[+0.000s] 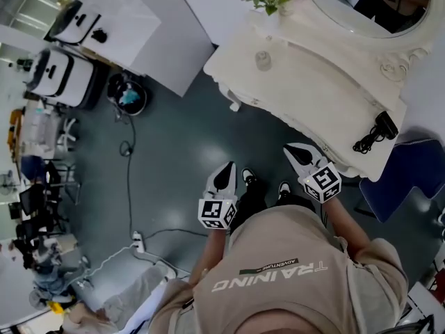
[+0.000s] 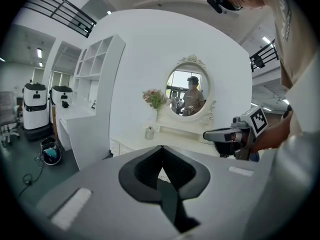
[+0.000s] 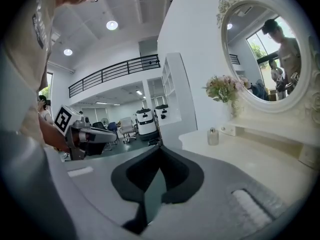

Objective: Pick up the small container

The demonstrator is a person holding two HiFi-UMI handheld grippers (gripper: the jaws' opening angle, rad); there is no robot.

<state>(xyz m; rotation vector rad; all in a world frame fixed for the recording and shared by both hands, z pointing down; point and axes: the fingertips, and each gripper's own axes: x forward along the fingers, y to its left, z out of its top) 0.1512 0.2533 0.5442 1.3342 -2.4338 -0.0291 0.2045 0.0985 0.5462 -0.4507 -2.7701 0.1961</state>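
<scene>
Risk: left gripper (image 1: 227, 168) and right gripper (image 1: 295, 149) both clenched, empty; unless we open one, its tip could topple the small container (image 1: 263, 60).

White hall, cream vanity

A carved cream tabletop (image 1: 313, 82) is standing against the white wall (image 2: 145, 54) under a round mirror (image 2: 189, 91), flowers (image 2: 155, 98) sitting at its back. Grey floor (image 1: 181, 158) is spreading away — a cable (image 1: 130, 179) trailing across it — toward white shelving (image 2: 100, 84), ceiling lights (image 3: 111, 25) glowing above a black balcony railing (image 3: 115, 71).
</scene>
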